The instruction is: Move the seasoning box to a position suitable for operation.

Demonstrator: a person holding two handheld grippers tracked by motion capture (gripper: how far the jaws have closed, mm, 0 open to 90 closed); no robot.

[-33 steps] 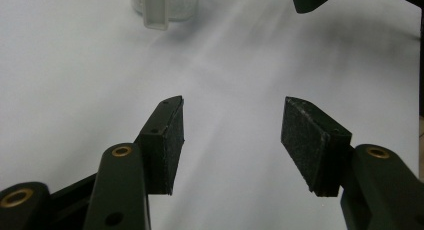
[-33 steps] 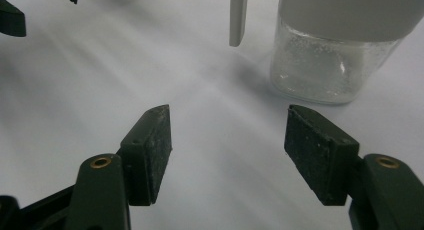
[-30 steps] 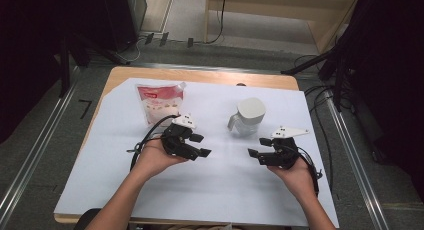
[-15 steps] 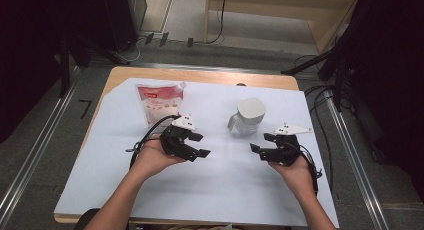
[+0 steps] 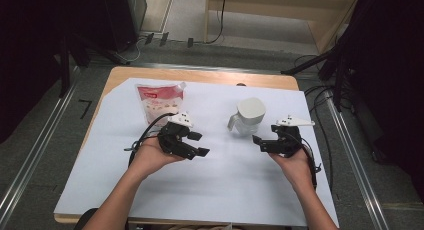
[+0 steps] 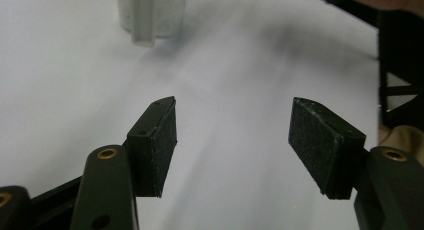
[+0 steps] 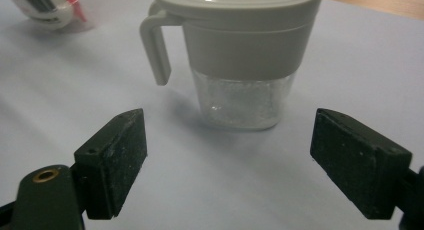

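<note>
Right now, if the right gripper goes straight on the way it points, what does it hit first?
Most likely the jug: in the right gripper view it stands dead ahead of the open right gripper, with bare table cover between them. How far off it stands is hard to judge.

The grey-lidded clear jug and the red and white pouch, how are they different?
The grey-lidded clear plastic jug stands upright, while the red and white soft pouch lies flat. The jug is hard with a side handle; the pouch is a floppy bag without one. The jug sits nearer the right gripper, the pouch nearer the left gripper. Both rest on the white sheet.
</note>
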